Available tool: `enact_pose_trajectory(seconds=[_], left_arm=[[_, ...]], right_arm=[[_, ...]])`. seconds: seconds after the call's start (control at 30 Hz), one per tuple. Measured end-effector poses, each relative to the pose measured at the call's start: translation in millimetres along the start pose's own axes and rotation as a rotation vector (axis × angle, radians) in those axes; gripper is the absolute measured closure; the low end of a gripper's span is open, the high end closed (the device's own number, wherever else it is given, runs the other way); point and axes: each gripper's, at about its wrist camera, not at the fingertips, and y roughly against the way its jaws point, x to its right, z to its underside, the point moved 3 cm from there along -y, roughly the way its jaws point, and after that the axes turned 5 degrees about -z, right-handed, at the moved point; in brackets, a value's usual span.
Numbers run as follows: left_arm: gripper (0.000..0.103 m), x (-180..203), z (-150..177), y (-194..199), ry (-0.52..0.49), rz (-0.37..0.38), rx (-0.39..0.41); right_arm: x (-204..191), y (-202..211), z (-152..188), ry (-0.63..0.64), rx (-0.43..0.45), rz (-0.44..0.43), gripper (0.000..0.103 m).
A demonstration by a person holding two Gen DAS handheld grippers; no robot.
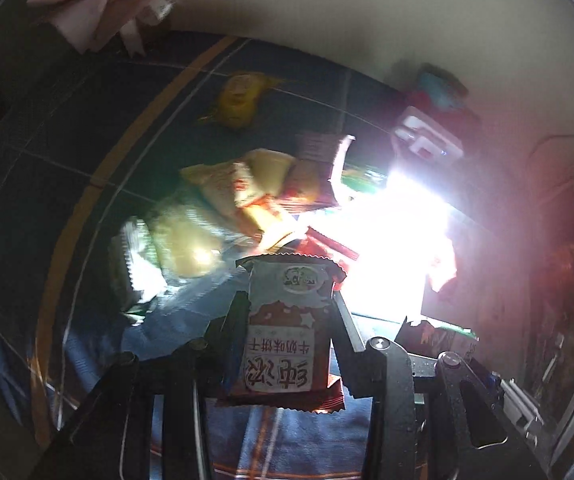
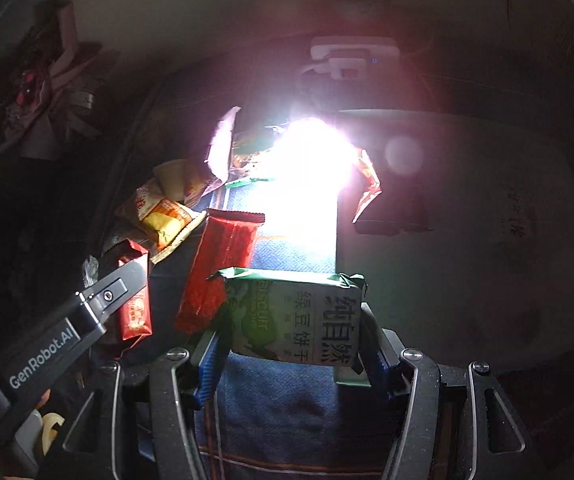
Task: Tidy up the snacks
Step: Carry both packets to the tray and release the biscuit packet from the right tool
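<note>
A: On our left side, the left gripper (image 1: 289,312) is clamped on a red biscuit packet (image 1: 287,332), held upright between its fingers. Ahead and to its left lies a heap of yellow snack bags (image 1: 243,188), blurred; a lone yellow packet (image 1: 241,100) sits farther off on the worktop (image 1: 87,128).

B: We can't read anything ahead-right of it. The glare (image 1: 391,240) washes that out.

A: Moving right, the right gripper (image 2: 293,320) is closed on a green biscuit packet (image 2: 299,316), lying sideways across its fingers. Just left of it a red wrapper (image 2: 219,268) stands tilted, its lower end hidden behind the green one.

B: And the same glare (image 2: 311,168) hides what lies ahead. To the right we make out only a dim grey shape (image 2: 487,220), unclear.
</note>
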Motion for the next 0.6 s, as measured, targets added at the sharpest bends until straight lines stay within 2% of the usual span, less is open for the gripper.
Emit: enact_pose_trajectory(seconds=[0.37, 0.6], left_arm=[[0.062, 75.3, 20.2, -12.2, -0.184, 0.058, -0.033], [0.062, 121.2, 39.4, -20.7, -0.304, 0.103, -0.054]], right_arm=[[93.2, 19.6, -14.7, -0.182, 0.055, 0.144, 0.041], [144.3, 30.5, -15.4, -0.293, 0.068, 0.196, 0.041]])
